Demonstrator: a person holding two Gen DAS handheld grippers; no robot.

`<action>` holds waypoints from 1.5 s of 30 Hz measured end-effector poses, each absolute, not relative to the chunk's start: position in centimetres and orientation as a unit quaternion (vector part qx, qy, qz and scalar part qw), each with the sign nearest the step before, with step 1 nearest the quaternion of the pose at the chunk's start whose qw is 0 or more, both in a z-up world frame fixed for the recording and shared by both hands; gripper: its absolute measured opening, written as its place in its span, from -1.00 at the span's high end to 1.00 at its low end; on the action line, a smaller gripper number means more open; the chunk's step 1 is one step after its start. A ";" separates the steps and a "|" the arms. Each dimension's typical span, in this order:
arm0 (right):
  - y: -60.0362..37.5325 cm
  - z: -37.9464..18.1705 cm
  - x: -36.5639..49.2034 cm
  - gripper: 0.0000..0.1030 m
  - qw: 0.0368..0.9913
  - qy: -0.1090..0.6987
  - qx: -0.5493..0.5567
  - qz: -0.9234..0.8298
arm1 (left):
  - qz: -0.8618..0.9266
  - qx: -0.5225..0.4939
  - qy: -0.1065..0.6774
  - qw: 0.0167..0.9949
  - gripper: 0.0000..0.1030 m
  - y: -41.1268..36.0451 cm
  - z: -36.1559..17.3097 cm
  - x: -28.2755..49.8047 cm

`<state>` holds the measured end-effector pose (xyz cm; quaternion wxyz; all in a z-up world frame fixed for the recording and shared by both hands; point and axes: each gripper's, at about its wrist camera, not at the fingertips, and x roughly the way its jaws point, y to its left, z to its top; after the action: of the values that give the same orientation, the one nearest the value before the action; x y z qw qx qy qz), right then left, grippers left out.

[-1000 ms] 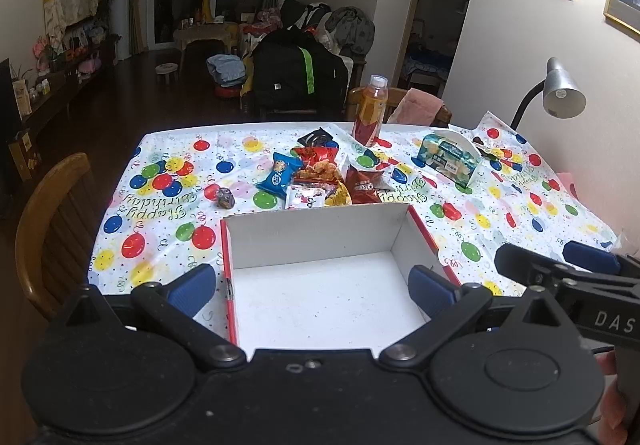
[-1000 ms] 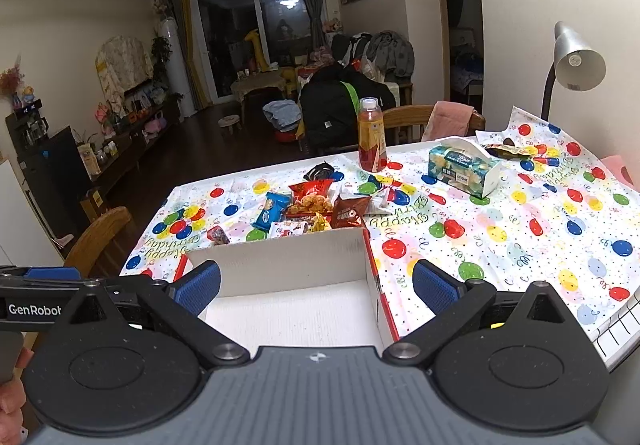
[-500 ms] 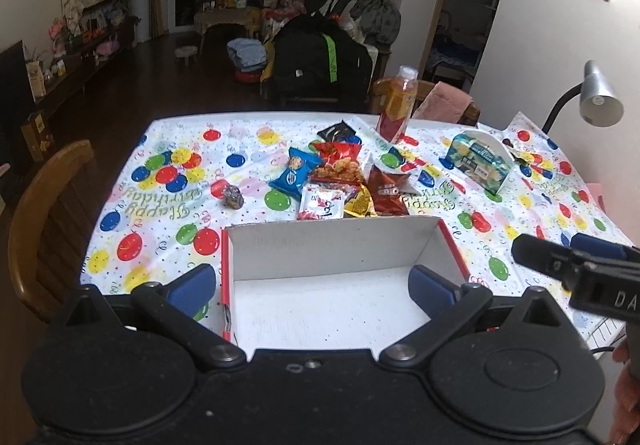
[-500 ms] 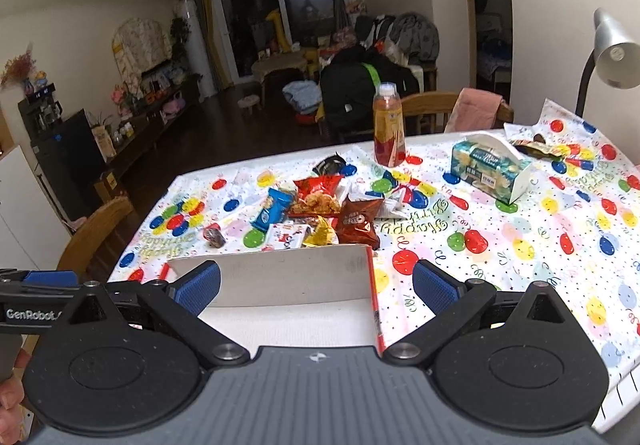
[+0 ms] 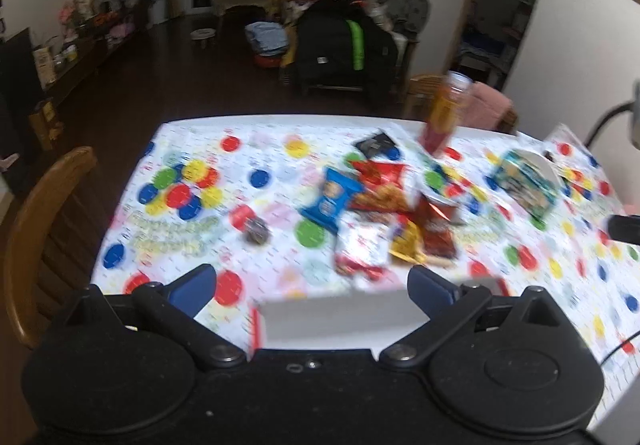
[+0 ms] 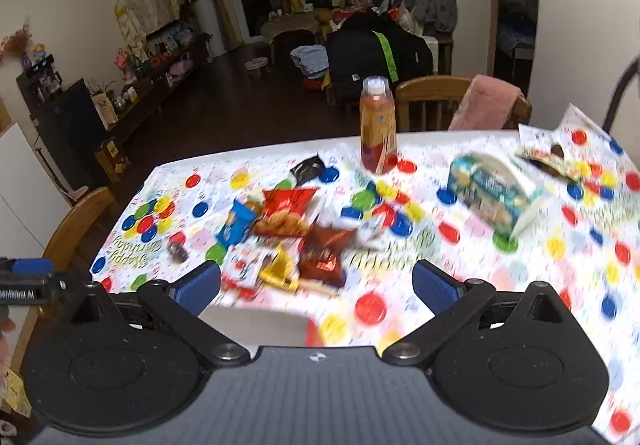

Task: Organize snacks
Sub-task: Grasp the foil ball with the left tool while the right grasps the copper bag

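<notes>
From the left wrist, my left tongs [image 5: 312, 281] gape open and empty, and the white box [image 5: 340, 319] has slid almost under the camera: I have pushed forward toward the snack pile [image 5: 384, 221], heaped mid-desk [image 5: 264, 149].

From the right wrist, my right tongs [image 6: 316, 285] also stand open, closer now. The crinkled packets look light, blurred.

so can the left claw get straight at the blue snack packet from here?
Probably yes. The left claw is open and empty, and the blue snack packet lies ahead on the tablecloth at the pile's left edge, its left side free. Only the white box wall lies between; pass above it.
</notes>
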<state>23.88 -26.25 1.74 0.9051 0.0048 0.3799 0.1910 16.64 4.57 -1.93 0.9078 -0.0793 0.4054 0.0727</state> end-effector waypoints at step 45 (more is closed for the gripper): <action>-17.4 -18.5 47.2 -0.44 0.765 0.600 -0.008 0.234 | 0.120 -0.178 0.588 0.780 -0.12 14.4 -19.2 36.4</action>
<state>47.21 -17.39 -18.50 0.7649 -0.0078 0.6002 0.2337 36.37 14.43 -19.16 0.7796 -0.1778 0.5884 0.1205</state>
